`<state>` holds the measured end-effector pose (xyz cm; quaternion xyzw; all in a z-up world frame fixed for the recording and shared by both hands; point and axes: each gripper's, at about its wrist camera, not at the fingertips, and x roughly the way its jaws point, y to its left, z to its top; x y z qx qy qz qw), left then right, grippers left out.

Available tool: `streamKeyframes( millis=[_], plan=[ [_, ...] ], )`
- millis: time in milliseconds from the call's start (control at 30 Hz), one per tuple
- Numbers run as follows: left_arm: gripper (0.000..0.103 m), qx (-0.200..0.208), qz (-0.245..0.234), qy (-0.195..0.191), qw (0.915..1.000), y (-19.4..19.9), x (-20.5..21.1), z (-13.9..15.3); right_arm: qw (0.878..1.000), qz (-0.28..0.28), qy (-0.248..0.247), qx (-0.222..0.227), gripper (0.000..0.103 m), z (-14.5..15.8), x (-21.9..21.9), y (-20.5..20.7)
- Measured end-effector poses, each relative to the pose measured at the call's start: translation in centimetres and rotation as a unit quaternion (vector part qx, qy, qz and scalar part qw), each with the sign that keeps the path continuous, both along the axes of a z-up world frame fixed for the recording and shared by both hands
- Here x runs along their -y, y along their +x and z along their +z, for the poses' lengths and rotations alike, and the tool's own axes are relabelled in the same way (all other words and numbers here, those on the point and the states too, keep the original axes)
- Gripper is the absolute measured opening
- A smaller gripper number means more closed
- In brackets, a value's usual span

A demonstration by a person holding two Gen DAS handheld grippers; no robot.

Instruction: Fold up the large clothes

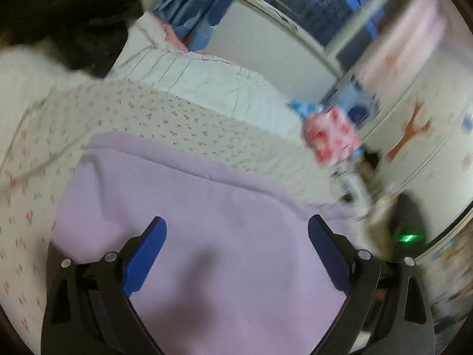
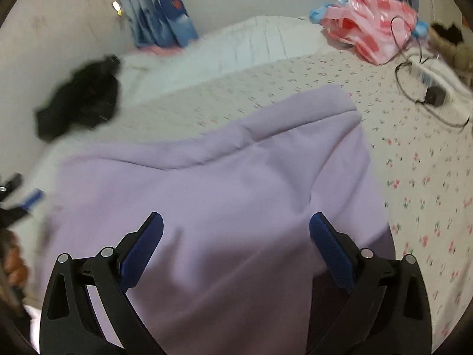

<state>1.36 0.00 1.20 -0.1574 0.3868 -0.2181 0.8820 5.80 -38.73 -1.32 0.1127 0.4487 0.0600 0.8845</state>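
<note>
While spread wide, left hand-held gripper (image 1: 236, 251) and right hand-held gripper (image 2: 236, 248) above lilac garment (image 2: 221, 177) (nothing pinched) on floral bed (image 2: 414, 162).

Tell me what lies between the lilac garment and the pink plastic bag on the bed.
In the right wrist view, only bare flowered bedsheet lies between the lilac garment and the pink plastic bag; the black cable sits off to the side.

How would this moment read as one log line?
left hand-held gripper: open | right hand-held gripper: open | lilac garment: on bed, released
</note>
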Motion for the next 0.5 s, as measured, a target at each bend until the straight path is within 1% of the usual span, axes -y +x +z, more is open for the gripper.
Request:
streamKeyframes(
  millis=[33, 67, 100, 133, 167, 200, 233, 267, 300, 333, 367, 400, 433, 467, 500],
  plan=[
    [0.092, -0.001, 0.003, 0.023, 0.9997, 0.7, 0.7, -1.1, 1.000, -0.004, -0.016, -0.018, 0.096, -1.6, -0.3, 1.2],
    [0.092, -0.017, 0.008, 0.041, 0.9990, 1.8, 1.3, -2.8, 0.999, -0.005, -0.021, -0.028, 0.096, -2.9, -0.5, 1.9],
    [0.092, -0.044, 0.010, 0.036, 0.9983, 3.0, 1.3, -4.7, 0.999, -0.009, -0.030, -0.034, 0.096, -4.0, -0.8, 2.7],
    [0.092, -0.059, 0.016, 0.035, 0.9975, 3.8, 1.1, -5.8, 0.999, -0.009, -0.029, -0.032, 0.097, -4.3, -1.0, 3.5],
    [0.092, -0.070, 0.026, 0.037, 0.9966, 4.6, 0.9, -6.8, 0.999, -0.010, -0.027, -0.034, 0.097, -4.5, -1.1, 3.9],
    [0.092, -0.075, 0.030, 0.039, 0.9959, 5.1, 0.8, -7.0, 0.999, -0.011, -0.030, -0.044, 0.097, -4.6, -1.2, 4.7],
    [0.092, -0.084, 0.038, 0.046, 0.9947, 5.5, 0.8, -6.8, 0.998, -0.012, -0.038, -0.052, 0.097, -4.5, -1.4, 5.1],
    [0.092, -0.083, 0.044, 0.049, 0.9944, 5.4, 0.8, -6.1, 0.998, -0.012, -0.045, -0.050, 0.097, -4.1, -1.5, 5.1],
    [0.092, -0.070, 0.043, 0.039, 0.9958, 4.9, 0.6, -4.9, 0.998, -0.010, -0.045, -0.032, 0.097, -3.0, -1.2, 5.0],
    [0.092, -0.056, 0.039, 0.031, 0.9972, 4.6, 0.6, -4.0, 0.999, -0.005, -0.045, 0.006, 0.097, -1.5, -1.4, 4.7],
    [0.092, -0.028, 0.034, 0.036, 0.9984, 4.0, 1.0, -2.6, 0.998, -0.006, -0.057, 0.034, 0.097, -0.5, -1.4, 4.9],
    [0.092, -0.006, 0.032, 0.050, 0.9983, 3.8, 1.5, -1.7, 0.997, -0.008, -0.067, 0.048, 0.097, 0.0, -1.4, 5.1],
    [0.092, 0.003, 0.030, 0.060, 0.9978, 4.1, 1.9, -1.4, 0.996, -0.012, -0.076, 0.054, 0.097, 0.2, -1.3, 5.7],
    [0.092, 0.003, 0.029, 0.074, 0.9968, 4.6, 2.3, -1.6, 0.996, -0.018, -0.080, 0.038, 0.097, -0.4, -1.1, 6.9],
    [0.092, -0.005, 0.033, 0.084, 0.9959, 5.2, 2.5, -2.4, 0.996, -0.024, -0.088, 0.014, 0.097, -1.5, -1.0, 8.2]
  ],
)
